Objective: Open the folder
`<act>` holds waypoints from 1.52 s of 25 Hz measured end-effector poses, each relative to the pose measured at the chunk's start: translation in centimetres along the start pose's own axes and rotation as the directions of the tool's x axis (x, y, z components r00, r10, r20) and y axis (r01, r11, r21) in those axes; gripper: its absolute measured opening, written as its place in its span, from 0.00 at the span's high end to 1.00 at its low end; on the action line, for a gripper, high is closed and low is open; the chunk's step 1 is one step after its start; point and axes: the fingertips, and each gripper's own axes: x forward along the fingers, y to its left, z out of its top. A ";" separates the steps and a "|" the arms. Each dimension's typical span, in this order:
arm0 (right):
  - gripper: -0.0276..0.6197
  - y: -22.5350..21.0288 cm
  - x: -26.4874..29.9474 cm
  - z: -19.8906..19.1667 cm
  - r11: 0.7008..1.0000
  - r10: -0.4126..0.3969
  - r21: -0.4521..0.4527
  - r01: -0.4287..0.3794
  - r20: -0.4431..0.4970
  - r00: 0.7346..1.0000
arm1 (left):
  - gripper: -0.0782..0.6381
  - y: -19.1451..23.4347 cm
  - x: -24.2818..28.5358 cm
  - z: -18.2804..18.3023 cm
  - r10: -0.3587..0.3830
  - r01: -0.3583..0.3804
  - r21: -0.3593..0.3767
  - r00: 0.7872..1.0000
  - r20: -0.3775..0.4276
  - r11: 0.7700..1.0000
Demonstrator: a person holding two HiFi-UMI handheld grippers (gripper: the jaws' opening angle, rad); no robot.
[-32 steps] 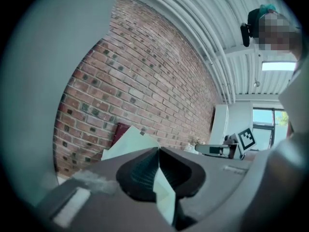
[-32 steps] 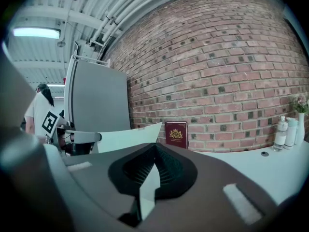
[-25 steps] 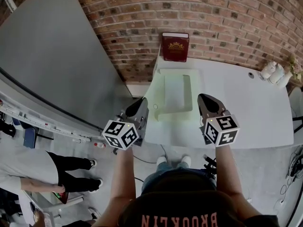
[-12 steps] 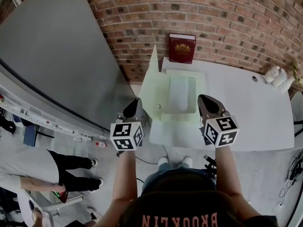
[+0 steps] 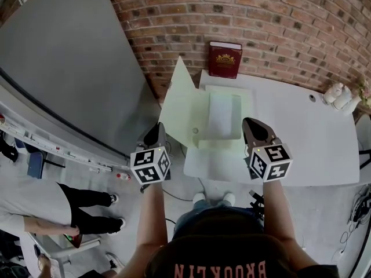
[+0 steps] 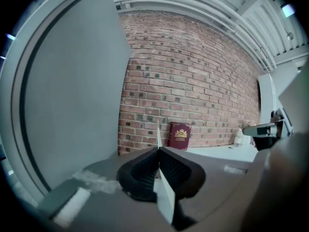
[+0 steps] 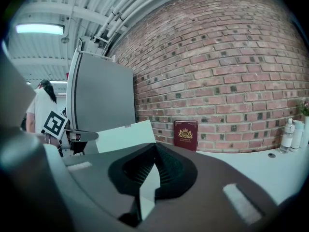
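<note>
Folder [image 5: 227,91] lying on counter [image 5: 301,138] in front of red book [image 5: 225,59], hinge running toward book. Left gripper [image 6: 158,166] jaws clamping raised cover [image 5: 179,103], leaning left of book; right gripper [image 5: 253,127] jaws pinching near edge of back flap [image 5: 220,145].

The folder [image 5: 197,113] is pale green, the table [image 5: 313,138] white. The book [image 5: 225,59] is maroon with a gold crest, the brick wall [image 5: 278,16] red-brown.

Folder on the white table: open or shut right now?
Open. Its front cover stands lifted leftward, pinched in the left gripper, baring the inner pocket; the right gripper clamps the back cover.
</note>
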 end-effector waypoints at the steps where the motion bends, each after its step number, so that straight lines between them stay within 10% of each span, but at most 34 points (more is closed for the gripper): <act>1: 0.95 0.1 0.0 -0.1 1.000 -0.002 0.001 0.002 -0.002 1.000 | 0.88 0.4 0.0 -0.2 0.009 -0.009 -0.006 1.000 -0.005 1.000; 38: 0.95 6.6 6.3 -6.6 1.000 -0.008 -0.018 0.004 -0.173 0.985 | 0.85 13.8 2.5 -10.4 0.195 -0.211 -0.042 0.951 -0.241 0.977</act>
